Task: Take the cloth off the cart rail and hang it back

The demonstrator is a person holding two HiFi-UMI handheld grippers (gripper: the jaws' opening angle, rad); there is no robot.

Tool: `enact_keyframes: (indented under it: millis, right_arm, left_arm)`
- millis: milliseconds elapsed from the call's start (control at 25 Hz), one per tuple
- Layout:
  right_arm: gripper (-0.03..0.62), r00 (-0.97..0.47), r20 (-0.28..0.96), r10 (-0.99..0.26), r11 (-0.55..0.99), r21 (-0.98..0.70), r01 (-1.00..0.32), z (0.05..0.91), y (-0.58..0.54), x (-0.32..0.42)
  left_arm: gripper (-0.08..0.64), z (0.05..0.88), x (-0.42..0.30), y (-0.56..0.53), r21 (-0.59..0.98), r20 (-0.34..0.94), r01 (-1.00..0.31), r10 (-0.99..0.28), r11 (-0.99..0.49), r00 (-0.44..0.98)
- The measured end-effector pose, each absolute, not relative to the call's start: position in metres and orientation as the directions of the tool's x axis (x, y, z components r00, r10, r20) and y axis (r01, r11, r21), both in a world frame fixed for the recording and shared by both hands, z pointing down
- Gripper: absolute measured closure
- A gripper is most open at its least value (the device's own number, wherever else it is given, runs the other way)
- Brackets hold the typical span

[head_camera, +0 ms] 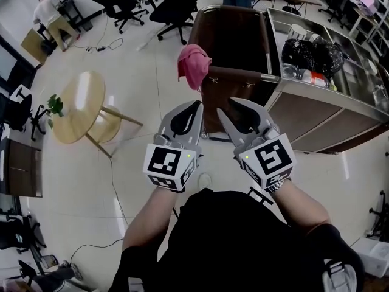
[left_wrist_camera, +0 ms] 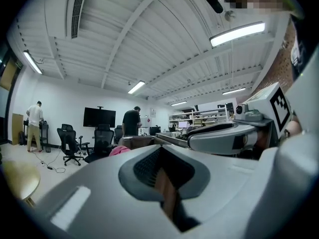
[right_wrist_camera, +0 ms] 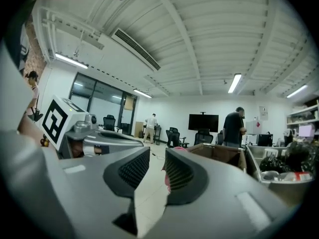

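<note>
A pink cloth (head_camera: 193,66) hangs bunched on the left end of the brown cart's rail (head_camera: 240,72), ahead of both grippers. In the left gripper view the cloth (left_wrist_camera: 119,150) peeks just over the jaw, and in the right gripper view the cloth (right_wrist_camera: 167,181) shows through the gap. My left gripper (head_camera: 197,105) is held level short of the cart, its jaws together and empty. My right gripper (head_camera: 226,107) is beside it, open with a clear gap and nothing in it. Neither one touches the cloth.
The brown cart (head_camera: 234,35) stands against a steel counter (head_camera: 331,99) that holds black bags and containers. A round wooden table (head_camera: 82,105) is on the left. Office chairs (head_camera: 176,5) stand beyond the cart. One person (head_camera: 51,14) works far left, another person (right_wrist_camera: 234,126) behind the cart.
</note>
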State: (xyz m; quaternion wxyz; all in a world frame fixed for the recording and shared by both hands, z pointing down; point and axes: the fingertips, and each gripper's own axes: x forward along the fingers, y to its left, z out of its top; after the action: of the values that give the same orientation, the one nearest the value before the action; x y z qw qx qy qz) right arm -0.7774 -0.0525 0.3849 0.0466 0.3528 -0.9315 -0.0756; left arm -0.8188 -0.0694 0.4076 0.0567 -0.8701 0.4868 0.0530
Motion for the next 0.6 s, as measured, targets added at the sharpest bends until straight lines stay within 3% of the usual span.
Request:
enact_keyframes:
  millis: [600]
  right_arm:
    - [0.445,-0.625,0.230,-0.746,0.665,0.221,-0.713,0.366,-0.275,-0.922]
  left_arm:
    - [0.560,0.343,-0.961,-0.262,0.030,-0.082,-0.802,-0.801,-0.597,0.593]
